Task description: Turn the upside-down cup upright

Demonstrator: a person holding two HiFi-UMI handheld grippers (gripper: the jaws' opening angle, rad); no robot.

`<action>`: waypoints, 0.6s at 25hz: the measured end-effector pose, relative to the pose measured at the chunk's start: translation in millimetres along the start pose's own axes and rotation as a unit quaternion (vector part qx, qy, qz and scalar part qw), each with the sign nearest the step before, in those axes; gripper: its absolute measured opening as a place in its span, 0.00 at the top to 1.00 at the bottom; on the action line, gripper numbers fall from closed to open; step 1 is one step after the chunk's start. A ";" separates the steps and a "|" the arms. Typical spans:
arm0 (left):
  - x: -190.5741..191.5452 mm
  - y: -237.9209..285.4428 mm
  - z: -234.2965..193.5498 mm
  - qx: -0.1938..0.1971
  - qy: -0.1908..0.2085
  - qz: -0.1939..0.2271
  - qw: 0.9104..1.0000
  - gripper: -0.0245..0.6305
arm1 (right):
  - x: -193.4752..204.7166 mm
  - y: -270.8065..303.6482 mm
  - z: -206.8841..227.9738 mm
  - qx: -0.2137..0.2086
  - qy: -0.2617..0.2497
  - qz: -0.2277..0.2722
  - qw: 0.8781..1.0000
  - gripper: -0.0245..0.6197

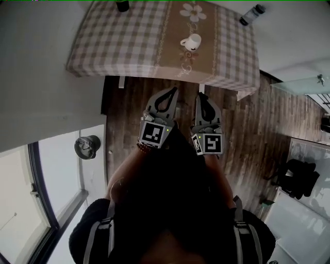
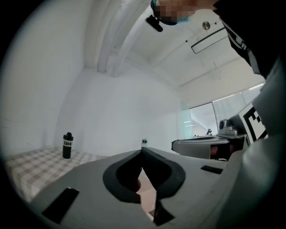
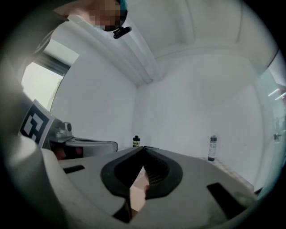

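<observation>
Standing back from the worktop (image 1: 227,77) here, so nothing's been touched yet. We've got the left tool (image 1: 174,92) and right tool (image 1: 200,96) side by side over the wood floor (image 1: 247,134). Each is pressed together with nothing in it. The cup (image 1: 191,42) is well ahead of us on the brown runner (image 1: 175,31) down the middle of the checked cloth (image 1: 118,36), with its handle poking left in the head view. It's too small from up here for us to read exactly how it's tipped.

Stuff we think could bite us:

- Reaching in with a tool shut. We'd just shove the cup, and it'd likely skid or roll along the runner toward an edge.
- Dragging a tip across the cloth. It looks loose, so it could bunch up and tug the cup with it.
- Pinching that smooth white wall and then rotating. If the grip is shallow, the cup probably slips mid-turn and drops.
- The handle snagging a jaw on the way round.

The black bottle (image 1: 122,5) and the other bottle (image 1: 251,14) sit at the far edge, well apart from the cup, so we're not too worried about clipping those.
</observation>
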State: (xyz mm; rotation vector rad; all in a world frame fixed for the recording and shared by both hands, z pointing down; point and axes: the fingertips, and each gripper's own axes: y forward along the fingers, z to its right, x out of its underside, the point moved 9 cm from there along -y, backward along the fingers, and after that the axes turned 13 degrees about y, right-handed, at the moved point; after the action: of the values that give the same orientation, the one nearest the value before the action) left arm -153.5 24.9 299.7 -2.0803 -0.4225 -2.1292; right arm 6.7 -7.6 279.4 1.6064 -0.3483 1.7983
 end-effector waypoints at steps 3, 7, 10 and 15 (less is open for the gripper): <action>12.9 23.4 -13.3 0.007 0.005 -0.011 1.000 0.96 | 2.9 23.8 9.4 0.001 0.002 -0.003 1.000 0.95; 23.9 68.5 -21.9 0.021 0.042 -0.019 0.999 0.96 | 6.5 59.9 36.6 -0.002 0.007 -0.010 1.000 0.95; 25.3 116.1 -38.8 0.030 0.054 -0.033 0.998 0.96 | 5.4 103.5 69.5 -0.003 0.011 -0.003 1.000 0.95; 75.6 39.6 30.2 0.031 0.099 -0.035 0.994 0.96 | 71.0 18.9 64.5 -0.008 0.013 0.054 0.998 0.95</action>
State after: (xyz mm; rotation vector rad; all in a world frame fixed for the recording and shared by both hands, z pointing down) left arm -116.0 3.4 379.3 -1.8249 -0.5363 -2.3023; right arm 44.1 -38.7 364.2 1.5783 -0.4449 1.8909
